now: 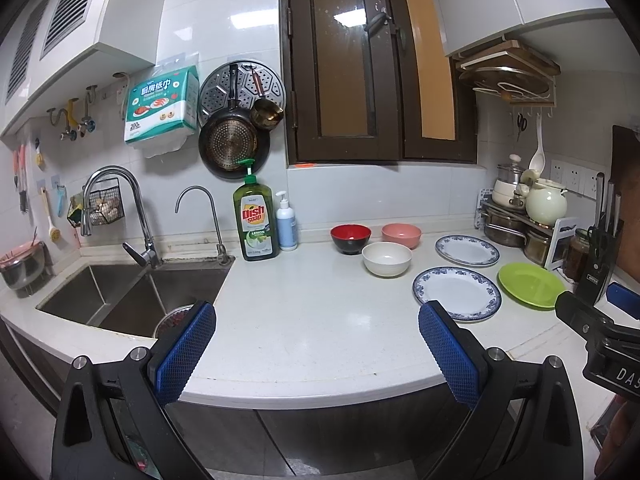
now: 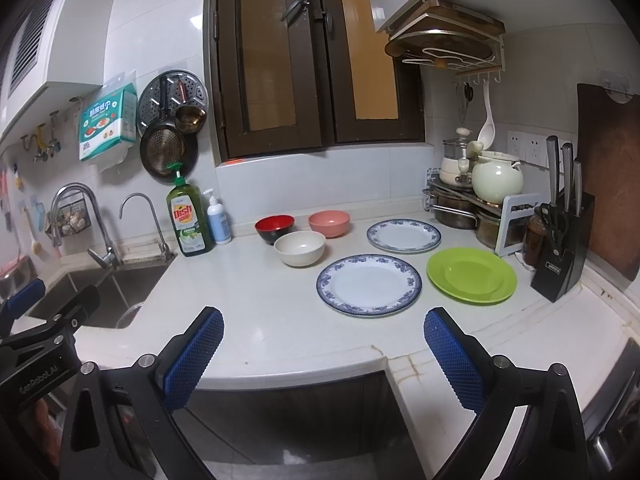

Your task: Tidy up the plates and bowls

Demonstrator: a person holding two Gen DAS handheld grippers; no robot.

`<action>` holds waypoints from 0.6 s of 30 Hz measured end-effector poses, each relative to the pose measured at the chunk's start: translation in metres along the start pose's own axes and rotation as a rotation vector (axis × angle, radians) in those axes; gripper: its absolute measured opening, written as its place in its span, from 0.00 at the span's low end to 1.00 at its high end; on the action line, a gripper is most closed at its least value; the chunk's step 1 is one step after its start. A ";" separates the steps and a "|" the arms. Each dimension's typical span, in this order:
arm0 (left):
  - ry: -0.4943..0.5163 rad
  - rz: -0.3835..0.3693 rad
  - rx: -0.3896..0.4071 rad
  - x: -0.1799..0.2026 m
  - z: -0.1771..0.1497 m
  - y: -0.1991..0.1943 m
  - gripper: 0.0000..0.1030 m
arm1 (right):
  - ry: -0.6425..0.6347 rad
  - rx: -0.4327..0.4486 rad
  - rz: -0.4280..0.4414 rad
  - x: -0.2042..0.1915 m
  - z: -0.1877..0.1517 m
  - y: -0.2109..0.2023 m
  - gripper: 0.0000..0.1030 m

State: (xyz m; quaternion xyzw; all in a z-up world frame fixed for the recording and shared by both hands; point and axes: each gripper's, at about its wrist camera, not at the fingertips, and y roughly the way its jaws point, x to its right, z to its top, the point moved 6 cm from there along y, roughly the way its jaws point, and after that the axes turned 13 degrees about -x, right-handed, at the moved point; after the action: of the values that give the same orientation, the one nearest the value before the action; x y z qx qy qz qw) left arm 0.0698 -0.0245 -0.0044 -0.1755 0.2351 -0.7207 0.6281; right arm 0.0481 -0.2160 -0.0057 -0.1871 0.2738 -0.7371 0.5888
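Observation:
Three bowls sit together at the back of the white counter (image 1: pixel 304 320): a red-and-black bowl (image 1: pixel 350 238) (image 2: pixel 275 228), a pink bowl (image 1: pixel 401 235) (image 2: pixel 329 223) and a white bowl (image 1: pixel 386 259) (image 2: pixel 299 248). To their right lie a far blue-rimmed plate (image 1: pixel 467 251) (image 2: pixel 404 236), a near blue-rimmed plate (image 1: pixel 456 293) (image 2: pixel 369 284) and a green plate (image 1: pixel 530 285) (image 2: pixel 471 275). My left gripper (image 1: pixel 317 312) is open and empty over the counter's front edge. My right gripper (image 2: pixel 323 316) is also open and empty, just short of the near plate.
A steel sink (image 1: pixel 132 300) with two faucets is at the left. Dish soap (image 1: pixel 256 220) and a pump bottle (image 1: pixel 286 222) stand behind it. A knife block (image 2: pixel 562 248), a pot rack with a teapot (image 2: pixel 496 180) and a cutting board (image 2: pixel 608 184) fill the right corner.

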 end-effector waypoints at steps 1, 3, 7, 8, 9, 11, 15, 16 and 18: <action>0.000 0.001 0.000 0.000 0.000 0.000 1.00 | 0.000 -0.001 0.001 0.001 0.000 0.000 0.99; 0.002 0.003 0.000 0.000 0.000 0.000 1.00 | 0.000 0.000 0.000 0.001 0.001 0.000 0.99; 0.003 0.002 0.000 0.001 0.000 0.000 1.00 | 0.001 0.001 -0.003 0.002 0.000 0.000 0.99; 0.003 0.001 -0.001 0.001 0.000 0.000 1.00 | 0.001 0.001 -0.005 0.002 0.000 0.000 0.99; 0.004 -0.001 -0.001 0.001 0.000 0.000 1.00 | 0.002 0.001 -0.008 0.002 0.000 0.000 0.99; 0.006 -0.005 0.000 0.002 0.000 0.000 1.00 | 0.003 0.001 -0.011 0.001 -0.001 0.000 0.99; 0.004 -0.004 0.000 0.003 0.001 0.000 1.00 | 0.002 0.001 -0.011 0.003 0.000 0.001 0.99; 0.006 -0.004 0.000 0.003 0.001 0.000 1.00 | 0.002 0.000 -0.011 0.003 0.000 0.001 0.99; 0.009 -0.006 -0.001 0.003 0.001 0.000 1.00 | 0.004 0.002 -0.015 0.005 -0.001 0.000 0.99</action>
State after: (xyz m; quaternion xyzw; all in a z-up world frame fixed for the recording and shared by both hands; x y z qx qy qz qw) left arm 0.0700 -0.0274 -0.0036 -0.1735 0.2377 -0.7231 0.6249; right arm 0.0470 -0.2204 -0.0066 -0.1872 0.2726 -0.7423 0.5828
